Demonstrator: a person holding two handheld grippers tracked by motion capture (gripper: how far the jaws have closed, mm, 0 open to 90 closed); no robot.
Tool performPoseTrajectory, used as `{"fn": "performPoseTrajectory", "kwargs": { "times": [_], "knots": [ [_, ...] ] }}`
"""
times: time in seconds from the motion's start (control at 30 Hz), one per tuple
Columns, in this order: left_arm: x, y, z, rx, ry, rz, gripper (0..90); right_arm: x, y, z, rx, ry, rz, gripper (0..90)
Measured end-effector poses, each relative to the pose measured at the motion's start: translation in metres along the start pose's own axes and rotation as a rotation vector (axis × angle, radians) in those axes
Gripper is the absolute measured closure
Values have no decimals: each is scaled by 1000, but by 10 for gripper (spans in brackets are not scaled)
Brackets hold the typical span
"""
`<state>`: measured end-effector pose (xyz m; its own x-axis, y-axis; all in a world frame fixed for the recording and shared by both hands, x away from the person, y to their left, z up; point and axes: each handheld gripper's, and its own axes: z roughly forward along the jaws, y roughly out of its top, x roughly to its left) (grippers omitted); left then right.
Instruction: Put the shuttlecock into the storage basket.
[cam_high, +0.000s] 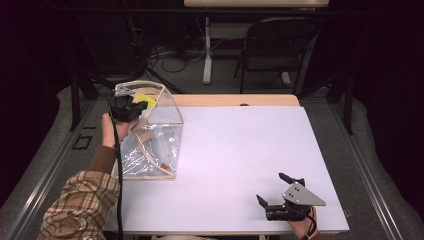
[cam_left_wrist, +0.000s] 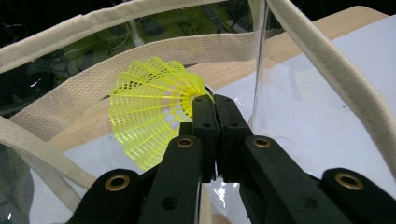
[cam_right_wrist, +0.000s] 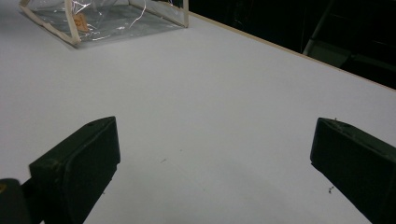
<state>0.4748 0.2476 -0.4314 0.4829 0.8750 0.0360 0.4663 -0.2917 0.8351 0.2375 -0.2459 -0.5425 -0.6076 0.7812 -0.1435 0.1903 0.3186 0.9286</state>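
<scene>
two tongs: one busy at the bag, one idle on the worktop
left tongs (cam_left_wrist: 211, 100): clamped on the cork end of the yellow plastic mesh shuttlecock (cam_left_wrist: 152, 112), skirt fanned out ahead and to the left of the tips
shuttlecock place: held in the air at the mouth of the clear plastic tote bag with cream webbing trim (cam_high: 150, 135), at the upper left of the white worktop (cam_high: 240, 165); seen from above as a yellow patch just beyond the left tongs (cam_high: 131, 106)
bag: standing upright near the left edge, mouth open upward, cream strap loops (cam_left_wrist: 154, 51) arching around and behind the shuttlecock
right tongs (cam_high: 274, 190): spread wide, nothing between them, resting low at the near right corner, well apart from the bag; bag corner visible far off (cam_right_wrist: 70, 23)
step in hand, judged: lowering the shuttlecock through the mouth and into the bag
doing it well: keep the tips squeezed on the cork, not the skirt, since the mesh looks light and easily bent
doing it well: steer between the strap loops and the clear wall so that nothing snags
doing it well: go down well past the rim before letting go, cork first
risk: thin bag walls likely to tip or fold if nudged; steadying with the idle right tongs possibly worthwhile
</scene>
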Motion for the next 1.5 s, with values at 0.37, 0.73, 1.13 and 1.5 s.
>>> {"fn": "performPoseTrajectory", "kwargs": {
  "times": [0.37, 0.73, 1.13, 1.5],
  "knots": [
    [4, -2, 2, -21, 23, -12, 659, 0, 0, 0, 0, 0, 0, 9],
    [5, -1, -26, -124, 42, -48, 405, -1, -1, 0, -3, 2, 3, 9],
    [-1, -6, -52, -195, -6, -49, 155, -2, -2, 0, 1, 1, 9, 9],
    [-16, -27, -68, -241, -8, -50, 21, -2, -1, 0, -7, 10, 7, 8]
  ]
}}
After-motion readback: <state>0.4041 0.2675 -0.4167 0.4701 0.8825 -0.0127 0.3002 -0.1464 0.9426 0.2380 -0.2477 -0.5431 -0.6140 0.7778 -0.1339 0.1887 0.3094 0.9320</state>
